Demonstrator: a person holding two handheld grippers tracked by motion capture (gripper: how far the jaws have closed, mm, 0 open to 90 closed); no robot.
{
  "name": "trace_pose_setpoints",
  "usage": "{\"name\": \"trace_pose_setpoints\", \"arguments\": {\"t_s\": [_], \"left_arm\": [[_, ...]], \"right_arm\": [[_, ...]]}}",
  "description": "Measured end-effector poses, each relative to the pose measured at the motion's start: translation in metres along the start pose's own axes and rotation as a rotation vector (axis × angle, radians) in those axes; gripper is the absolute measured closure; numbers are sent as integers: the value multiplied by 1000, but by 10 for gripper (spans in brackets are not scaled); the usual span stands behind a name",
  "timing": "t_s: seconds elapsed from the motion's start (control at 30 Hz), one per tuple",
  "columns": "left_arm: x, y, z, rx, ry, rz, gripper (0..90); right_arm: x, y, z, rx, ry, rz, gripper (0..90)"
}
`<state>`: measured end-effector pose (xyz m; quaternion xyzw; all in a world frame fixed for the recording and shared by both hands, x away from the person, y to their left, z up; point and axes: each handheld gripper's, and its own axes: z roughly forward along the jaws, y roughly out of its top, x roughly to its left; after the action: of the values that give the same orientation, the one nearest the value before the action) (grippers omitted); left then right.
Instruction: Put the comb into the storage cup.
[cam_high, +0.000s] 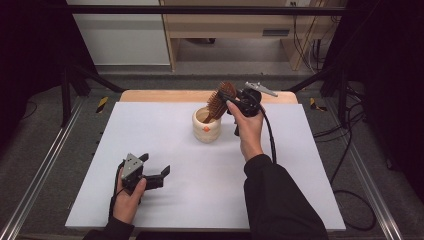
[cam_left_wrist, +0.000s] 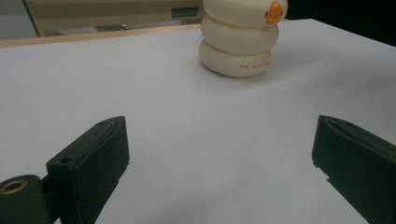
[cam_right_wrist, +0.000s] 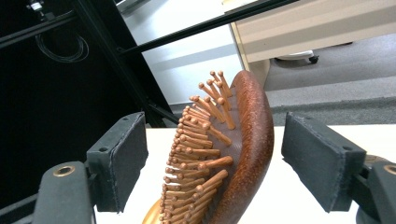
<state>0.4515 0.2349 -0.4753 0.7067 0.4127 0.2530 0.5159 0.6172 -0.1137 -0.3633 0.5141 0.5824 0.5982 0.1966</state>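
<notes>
Plainly, the wooden hairbrush (cam_high: 220, 99) stood handle-down in the cream ridged cup (cam_high: 206, 126), a little past the middle of the white table (cam_high: 150, 135) toward twelve o'clock, with its paddle head leaning out over the rim toward one o'clock. The right gripper (cam_high: 223, 98) sat at the head, its jaws spread to either side of it; in the right gripper view the brush (cam_right_wrist: 243, 149) lay between the pads (cam_right_wrist: 122, 158) with a gap showing on both sides, so nothing was pinched. The left gripper (cam_high: 160, 176) rested on the table at about seven o'clock from the cup, well apart from it, jaws wide and holding nothing.

The brush looked light and stiff, a hard wooden paddle with a smooth, rounded, polished back that would likely be slippery under rubber pads. Its pegs (cam_right_wrist: 201, 154) were thin and would probably flex or splay if squeezed face-on. A hold across the two narrow edges of the head, or lower at the neck, seemed the surer one. The cup (cam_left_wrist: 239, 42) appeared to be glazed ceramic, heavier than the brush yet breakable, and a sideways tug on the brush might tip it.
</notes>
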Motion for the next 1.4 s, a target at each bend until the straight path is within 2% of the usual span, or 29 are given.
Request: {"name": "trace_pose_setpoints", "arguments": {"t_s": [0.17, 0.63, 1.03, 1.13, 1.17, 1.4], "left_arm": [[0, 0, 0, 0, 1, -2, 40], [0, 0, 0, -1, 2, -1, 40], [0, 0, 0, 0, 2, -1, 40], [0, 0, 0, 1, 2, 0, 40], [0, 0, 0, -1, 2, -1, 40], [0, 0, 0, -1, 1, 0, 40]], "right_arm": [[2, 1, -2, -1, -3, -25, 228], [-2, 7, -9, -29, -7, -23, 230], [-2, 9, -14, -42, -11, -27, 168], [-2, 10, -15, -42, -34, -50, 153], [-2, 10, -16, -46, -43, -43, 149], [-3, 13, -22, -55, -18, -58, 143]]}}
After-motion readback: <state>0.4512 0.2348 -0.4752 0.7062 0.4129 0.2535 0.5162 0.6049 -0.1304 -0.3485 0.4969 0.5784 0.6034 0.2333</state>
